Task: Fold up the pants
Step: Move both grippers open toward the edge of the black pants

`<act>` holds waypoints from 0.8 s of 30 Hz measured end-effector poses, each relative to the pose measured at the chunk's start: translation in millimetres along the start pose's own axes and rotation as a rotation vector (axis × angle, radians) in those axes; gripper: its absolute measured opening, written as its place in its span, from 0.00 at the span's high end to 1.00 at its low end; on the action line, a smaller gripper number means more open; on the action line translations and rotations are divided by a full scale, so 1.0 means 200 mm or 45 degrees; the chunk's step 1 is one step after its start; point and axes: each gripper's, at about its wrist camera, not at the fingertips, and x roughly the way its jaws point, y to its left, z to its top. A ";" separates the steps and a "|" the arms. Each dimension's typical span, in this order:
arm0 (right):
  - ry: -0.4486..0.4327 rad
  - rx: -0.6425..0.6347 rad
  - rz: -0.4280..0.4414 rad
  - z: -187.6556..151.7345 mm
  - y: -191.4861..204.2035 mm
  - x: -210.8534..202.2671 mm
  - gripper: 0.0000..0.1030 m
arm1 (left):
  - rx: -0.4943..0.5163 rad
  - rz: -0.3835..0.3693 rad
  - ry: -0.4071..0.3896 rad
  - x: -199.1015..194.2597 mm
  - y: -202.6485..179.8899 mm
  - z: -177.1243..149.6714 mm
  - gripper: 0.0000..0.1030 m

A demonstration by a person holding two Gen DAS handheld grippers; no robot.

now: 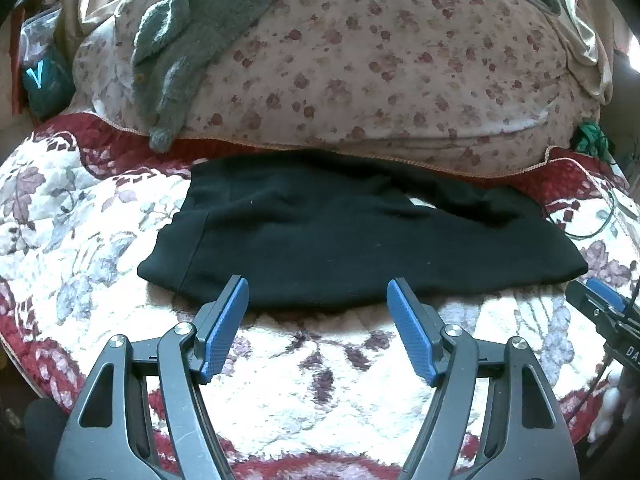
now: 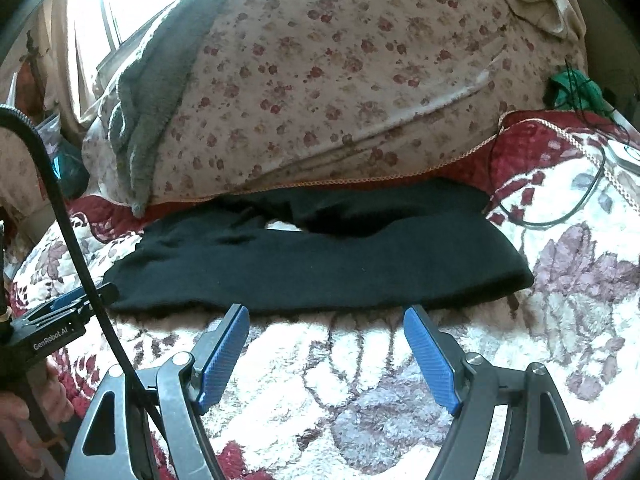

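Left gripper (image 1: 318, 304) and right gripper (image 2: 326, 332) both hover with jaws spread wide, nothing between the blue pads (neither touches cloth). Just beyond them the black pants (image 1: 340, 236) lie folded flat on the floral blanket (image 1: 80, 220). Farther back: a floral pillow (image 1: 380, 60) bearing a grey towel (image 1: 192, 40).

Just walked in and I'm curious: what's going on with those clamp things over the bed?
A person is folding black pants with a hand-held gripper in each hand. The pants lie folded into a flat strip on the floral blanket, in front of a flowered pillow. The left gripper and the right gripper are both open and empty, poised over the pants' near edge.
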 end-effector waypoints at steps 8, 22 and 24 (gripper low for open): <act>0.017 0.003 0.000 0.00 0.00 0.03 0.24 | -0.025 0.017 0.018 0.03 0.03 0.01 0.30; 0.071 0.043 -0.008 -0.03 -0.08 0.13 0.24 | -0.191 0.024 0.080 0.09 0.34 -0.07 0.30; 0.080 0.062 -0.011 -0.04 -0.10 0.15 0.24 | -0.231 0.044 0.093 0.11 0.40 -0.07 0.30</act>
